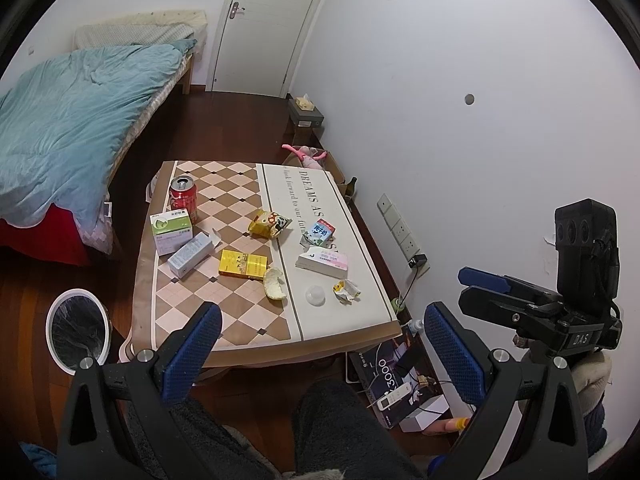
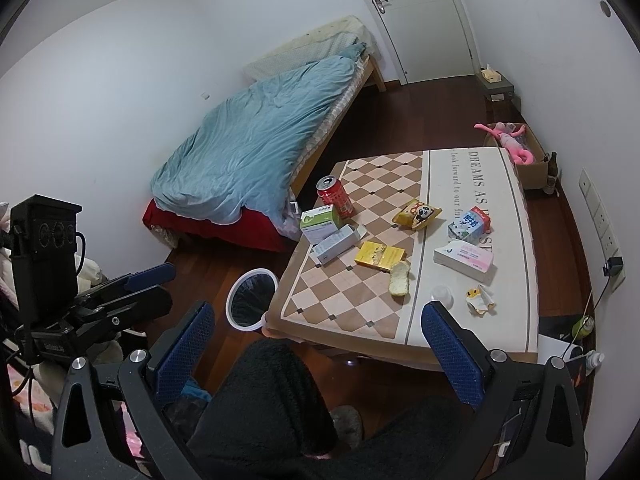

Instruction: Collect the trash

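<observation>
The trash was spread over the desk [image 1: 224, 344]: a red can [image 1: 185, 198] at the far left corner, a green-and-white box [image 1: 171, 229] just beside it, a pale blue carton [image 1: 189, 255] with its flap open, a yellow pack [image 1: 242, 265], a piece of peel [image 1: 274, 282], a crumpled snack bag [image 1: 269, 224], a small milk carton [image 1: 319, 233], a tissue pack [image 1: 322, 262], a clear plastic lid [image 1: 315, 294] and a crumpled wrapper [image 1: 345, 290] nearest the front edge. A white-rimmed bin [image 1: 78, 329] lined with a dark bag was seen on the floor at the desk's near left corner, and nothing could be made out inside it. The task was therefore judged to be at its very start, with every item still to be picked up and dropped in the bin. The left gripper [image 1: 322, 344] was held wide open above the person's knees, short of the desk, with nothing between its jaws and nothing touched. The right gripper [image 2: 318, 344] was likewise spread fully apart and empty, held back from the front edge. In the view from the left wrist, though, the right gripper's jaws were seen edge-on and appeared nearly closed.
</observation>
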`<state>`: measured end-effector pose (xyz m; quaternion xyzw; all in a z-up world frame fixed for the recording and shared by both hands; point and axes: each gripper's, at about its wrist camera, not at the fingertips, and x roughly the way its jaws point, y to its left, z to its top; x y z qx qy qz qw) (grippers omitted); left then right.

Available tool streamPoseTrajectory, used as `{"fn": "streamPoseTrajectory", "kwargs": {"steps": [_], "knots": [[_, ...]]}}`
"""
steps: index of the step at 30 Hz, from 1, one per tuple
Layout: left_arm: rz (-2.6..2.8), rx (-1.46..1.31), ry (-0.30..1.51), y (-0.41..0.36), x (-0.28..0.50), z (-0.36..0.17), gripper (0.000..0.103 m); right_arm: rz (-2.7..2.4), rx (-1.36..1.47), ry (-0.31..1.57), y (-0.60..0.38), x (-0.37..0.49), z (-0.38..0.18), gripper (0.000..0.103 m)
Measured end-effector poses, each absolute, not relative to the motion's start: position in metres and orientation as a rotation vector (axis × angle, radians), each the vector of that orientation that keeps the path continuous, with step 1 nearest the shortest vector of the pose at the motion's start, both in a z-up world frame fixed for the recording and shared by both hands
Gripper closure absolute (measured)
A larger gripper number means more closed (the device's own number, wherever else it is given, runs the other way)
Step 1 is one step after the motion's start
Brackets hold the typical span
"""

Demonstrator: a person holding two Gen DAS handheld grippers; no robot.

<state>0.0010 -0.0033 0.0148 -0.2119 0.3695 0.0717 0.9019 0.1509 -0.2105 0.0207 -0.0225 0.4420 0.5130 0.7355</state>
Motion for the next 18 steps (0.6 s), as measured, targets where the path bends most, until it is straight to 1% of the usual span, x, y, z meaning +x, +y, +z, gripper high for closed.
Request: {"fn": "streamPoseTrajectory", "kwargs": {"steps": [18], "knots": [[0.149, -0.442, 0.763, -0.0028, -0.0007, 0.0114, 0.000, 1.127, -0.048, 0.972, -0.2100, 0.1510, 0.0213, 0.000]]}}
